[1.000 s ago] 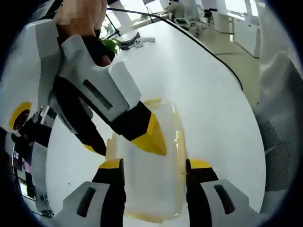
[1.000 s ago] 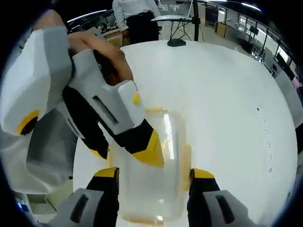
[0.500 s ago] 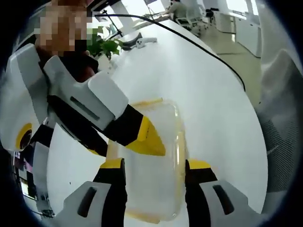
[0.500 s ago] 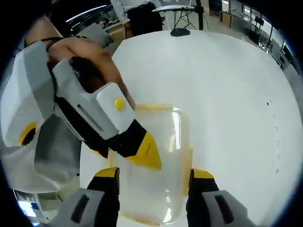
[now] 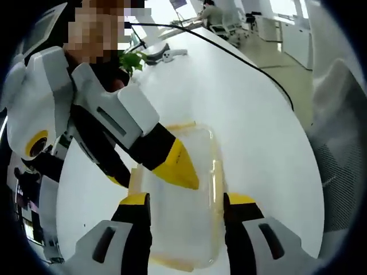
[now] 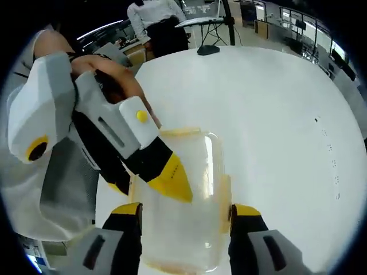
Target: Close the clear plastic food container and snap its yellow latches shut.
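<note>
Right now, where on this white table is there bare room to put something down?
Bare patches: the white table beyond and right of the container, toward the far edge. Crowded: over the container, where both grippers' jaws meet, and the far end by the plant.

left hand-held gripper [image 5: 184, 200] jaws spread, right hand-held gripper [image 6: 183, 210] jaws spread

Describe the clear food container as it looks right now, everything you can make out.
The clear plastic food container is a rounded rectangular box with a see-through lid on top and yellow latches along its edges. It lies flat on the white table, between the right gripper's open jaws. The left gripper comes in from the side, its yellow tip over the lid. In the left gripper view the container sits likewise between that gripper's jaws. Whether the latches are snapped is unclear.
</note>
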